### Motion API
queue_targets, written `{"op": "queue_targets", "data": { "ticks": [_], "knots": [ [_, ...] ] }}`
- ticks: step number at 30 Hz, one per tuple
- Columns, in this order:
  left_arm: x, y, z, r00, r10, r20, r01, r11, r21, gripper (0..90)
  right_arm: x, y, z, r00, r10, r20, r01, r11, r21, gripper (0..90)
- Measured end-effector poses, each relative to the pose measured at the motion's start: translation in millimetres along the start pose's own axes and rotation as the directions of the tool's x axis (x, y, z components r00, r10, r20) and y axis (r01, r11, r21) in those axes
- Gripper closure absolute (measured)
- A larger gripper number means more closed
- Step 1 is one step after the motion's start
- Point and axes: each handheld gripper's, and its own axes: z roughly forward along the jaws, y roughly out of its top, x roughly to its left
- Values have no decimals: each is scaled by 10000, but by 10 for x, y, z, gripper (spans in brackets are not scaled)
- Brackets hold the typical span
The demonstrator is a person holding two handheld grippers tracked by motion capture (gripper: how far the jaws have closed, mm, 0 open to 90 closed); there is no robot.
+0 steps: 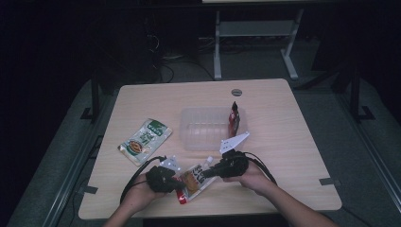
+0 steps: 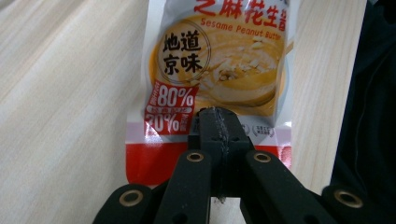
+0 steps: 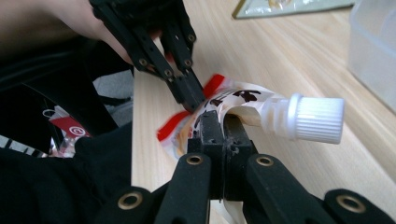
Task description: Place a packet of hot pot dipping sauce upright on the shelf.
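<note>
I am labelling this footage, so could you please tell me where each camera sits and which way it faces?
High view: above the person's side, looking forward and down on the table; forearms enter at the bottom.
Left gripper view: rides the left claw, shut on the sauce pouch.
Right gripper view: rides the right claw, pinching the pouch near its white cap.
All share the pouch.

Beyond the jaws, a clear plastic tub [image 1: 208,128] sits mid-table [image 1: 283,156], a green-topped packet [image 1: 144,140] left of it, a dark red sachet [image 1: 234,118] leaning at its right rim.
</note>
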Motion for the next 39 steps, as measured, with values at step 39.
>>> {"op": "queue_targets", "data": {
  "ticks": [39],
  "knots": [
    [-163,211,125,9979,560,335,-526,9941,-950,564,147,201,-278,9964,-360,-772,208,9818,-1887,897]
  ]
}}
